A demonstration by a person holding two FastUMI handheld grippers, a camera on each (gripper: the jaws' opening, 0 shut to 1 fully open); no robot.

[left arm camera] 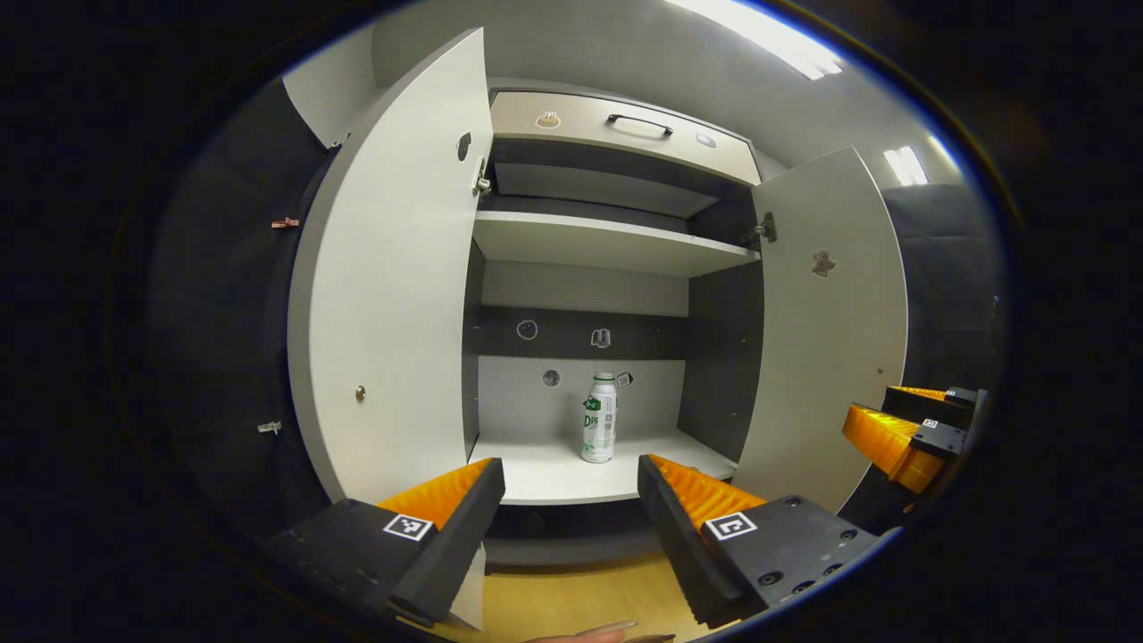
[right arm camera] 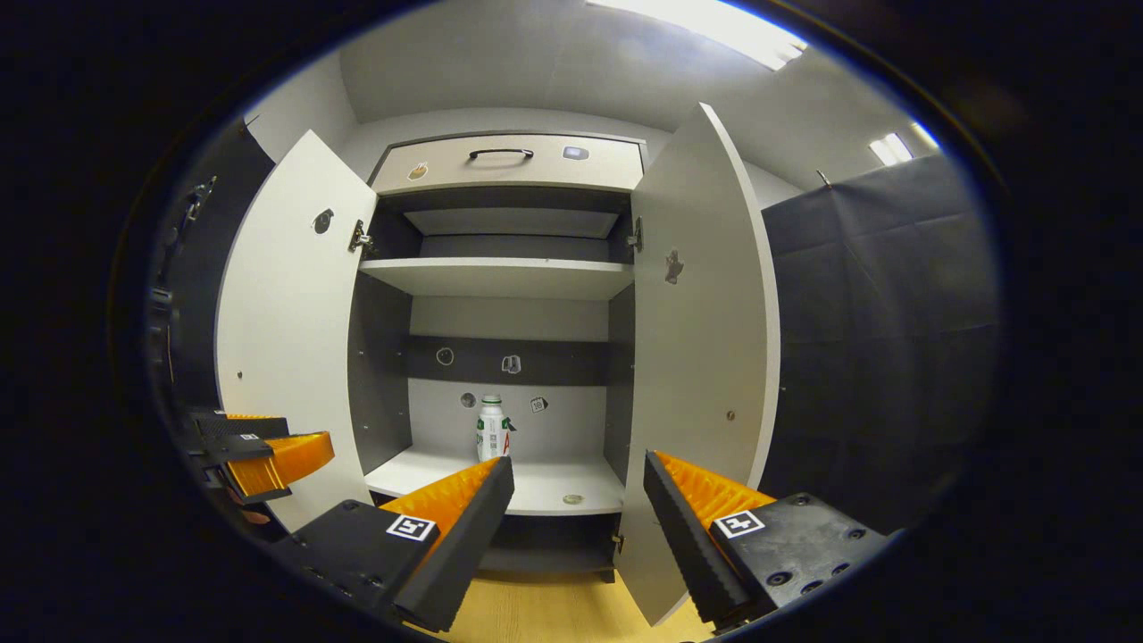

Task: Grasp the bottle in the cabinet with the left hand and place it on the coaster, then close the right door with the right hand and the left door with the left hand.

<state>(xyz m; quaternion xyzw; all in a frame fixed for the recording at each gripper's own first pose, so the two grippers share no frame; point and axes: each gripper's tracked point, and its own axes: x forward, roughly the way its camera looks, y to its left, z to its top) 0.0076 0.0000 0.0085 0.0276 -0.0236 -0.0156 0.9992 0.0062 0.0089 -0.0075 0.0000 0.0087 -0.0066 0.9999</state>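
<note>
A white bottle [left arm camera: 600,418] with a green label stands upright at the back of the cabinet's lower shelf [left arm camera: 536,469]; it is also in the right gripper view [right arm camera: 490,429]. A small round flat disc [right arm camera: 572,499], perhaps the coaster, lies near that shelf's front edge. Both doors are wide open: the left door [left arm camera: 393,295] [right arm camera: 286,330] and the right door [left arm camera: 821,330] [right arm camera: 705,357]. My left gripper [left arm camera: 569,473] is open in front of the shelf, well short of the bottle. My right gripper [right arm camera: 579,469] is open too, empty, and farther back.
An empty upper shelf [left arm camera: 607,246] and a drawer with a dark handle [left arm camera: 639,123] sit above. Pale wooden floor [left arm camera: 571,598] lies below the cabinet. The right gripper [left arm camera: 911,429] hangs beyond the right door's edge; the left gripper [right arm camera: 268,455] is near the left door.
</note>
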